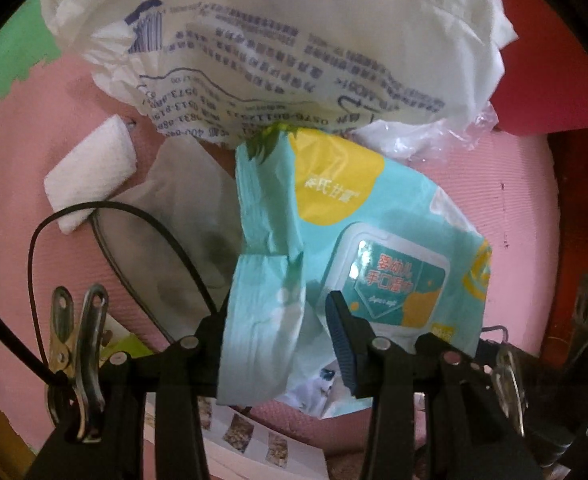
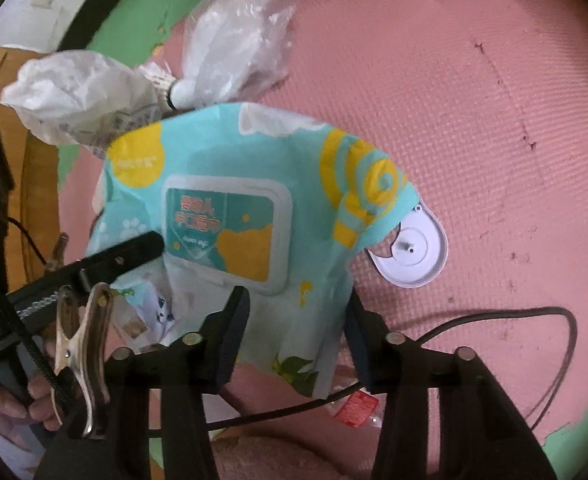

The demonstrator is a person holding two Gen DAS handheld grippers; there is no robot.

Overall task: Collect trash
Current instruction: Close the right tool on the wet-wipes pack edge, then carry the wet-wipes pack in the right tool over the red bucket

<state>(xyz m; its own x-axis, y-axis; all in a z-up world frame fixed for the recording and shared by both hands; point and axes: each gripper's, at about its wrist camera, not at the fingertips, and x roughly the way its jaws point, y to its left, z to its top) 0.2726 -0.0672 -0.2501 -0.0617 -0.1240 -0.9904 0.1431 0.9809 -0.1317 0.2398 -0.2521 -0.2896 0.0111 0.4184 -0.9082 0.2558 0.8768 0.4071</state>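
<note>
A teal and yellow wet-wipes pack (image 1: 334,240) hangs between both grippers above a pink foam mat (image 1: 514,200). My left gripper (image 1: 278,328) has its fingers either side of the pack's folded left edge and grips it. In the right wrist view the pack (image 2: 254,208) fills the middle. My right gripper (image 2: 298,340) has its fingers on both sides of the pack's lower edge; whether they pinch it is unclear. The left gripper's finger (image 2: 130,254) shows at the pack's left side.
A crumpled white printed wrapper (image 1: 294,40), a white foam block (image 1: 90,172) and clear plastic (image 1: 434,136) lie on the mat. The right view shows a clear plastic bag (image 2: 242,36), a white round lid (image 2: 414,252), a red scrap (image 2: 356,408) and black cable (image 2: 534,320).
</note>
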